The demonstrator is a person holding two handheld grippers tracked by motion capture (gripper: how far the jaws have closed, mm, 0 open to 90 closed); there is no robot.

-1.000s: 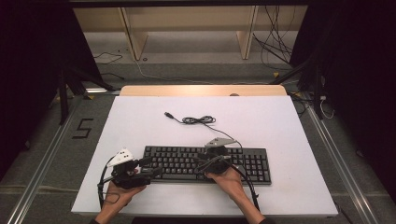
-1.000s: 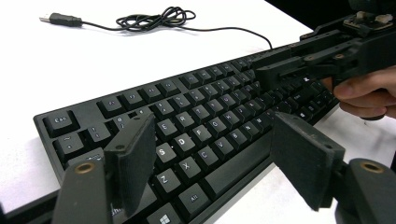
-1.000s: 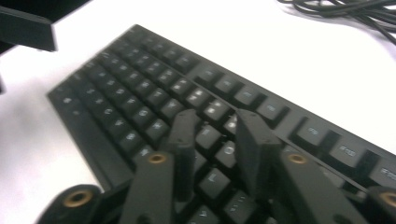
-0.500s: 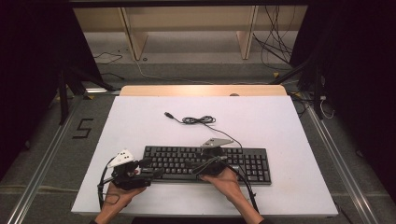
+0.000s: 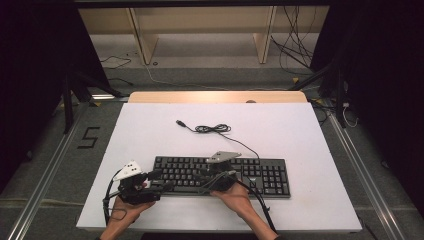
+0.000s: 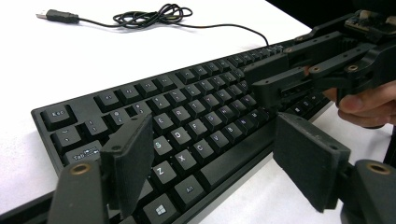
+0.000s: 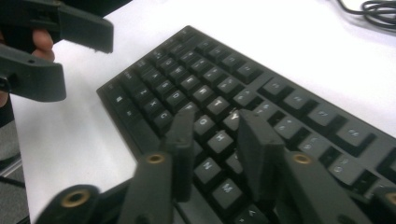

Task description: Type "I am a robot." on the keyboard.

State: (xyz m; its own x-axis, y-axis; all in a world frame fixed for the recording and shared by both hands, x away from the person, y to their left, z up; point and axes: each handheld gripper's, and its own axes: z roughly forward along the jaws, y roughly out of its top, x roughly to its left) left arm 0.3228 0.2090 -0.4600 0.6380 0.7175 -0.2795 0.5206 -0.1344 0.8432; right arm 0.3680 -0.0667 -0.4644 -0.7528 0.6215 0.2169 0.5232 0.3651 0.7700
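A black keyboard (image 5: 220, 175) lies across the near half of the white table (image 5: 300, 140), and its cable (image 5: 212, 129) coils behind it and ends in a USB plug (image 5: 181, 123). My left gripper (image 5: 162, 181) is at the keyboard's left end. In the left gripper view its jaws (image 6: 217, 128) stand wide open over the lower-left keys (image 6: 187, 116), with nothing gripped. My right gripper (image 5: 202, 176) hovers over the middle letter keys. Its jaws (image 7: 215, 119) have just been closing and stand partly apart above the keyboard (image 7: 224, 93), holding nothing.
Bare white table surface extends behind and to the right of the keyboard. A wooden strip (image 5: 217, 96) borders the table's far edge. Beyond it are shelf legs and floor cables (image 5: 295, 55). Metal rails (image 5: 45, 180) run along both sides.
The right gripper has eased slightly left over the keys, and its jaws widened, then narrowed. The left gripper has stayed put.
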